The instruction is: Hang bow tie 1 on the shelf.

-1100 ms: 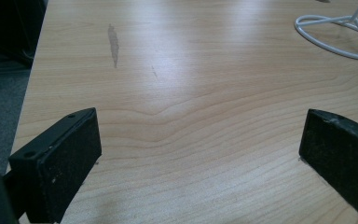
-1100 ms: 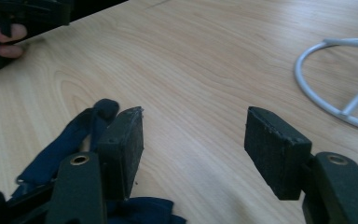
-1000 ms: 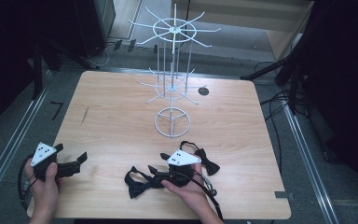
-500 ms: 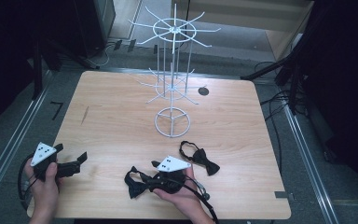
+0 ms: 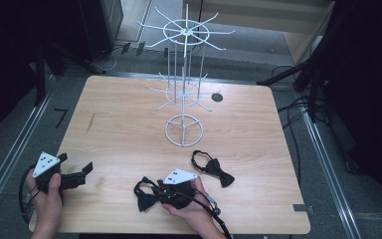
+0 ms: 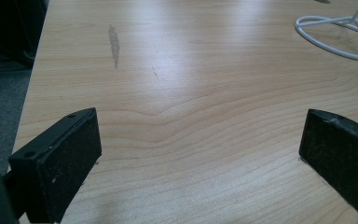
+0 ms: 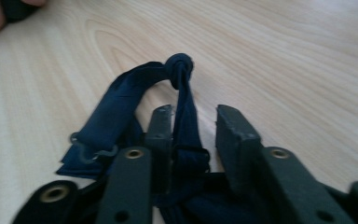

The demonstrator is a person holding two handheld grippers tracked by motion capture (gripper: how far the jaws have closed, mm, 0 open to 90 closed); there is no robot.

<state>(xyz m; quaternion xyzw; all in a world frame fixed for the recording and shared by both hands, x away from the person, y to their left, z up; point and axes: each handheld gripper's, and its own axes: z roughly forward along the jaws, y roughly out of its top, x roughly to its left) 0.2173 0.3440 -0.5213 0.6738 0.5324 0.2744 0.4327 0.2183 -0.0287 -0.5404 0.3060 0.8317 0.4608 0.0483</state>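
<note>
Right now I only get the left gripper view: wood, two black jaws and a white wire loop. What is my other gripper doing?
Observer: The right gripper has the strap of a dark bow tie between its jaws. They have just been closing, but there is a gap on one side.
Operator: Is that the only bow tie?
Observer: No, a second bow tie lies on the table near that gripper, untouched.
Operator: And my white loop?
Observer: It is the foot of a tall wire rack with two tiers of arms and nothing hanging on them.
</note>
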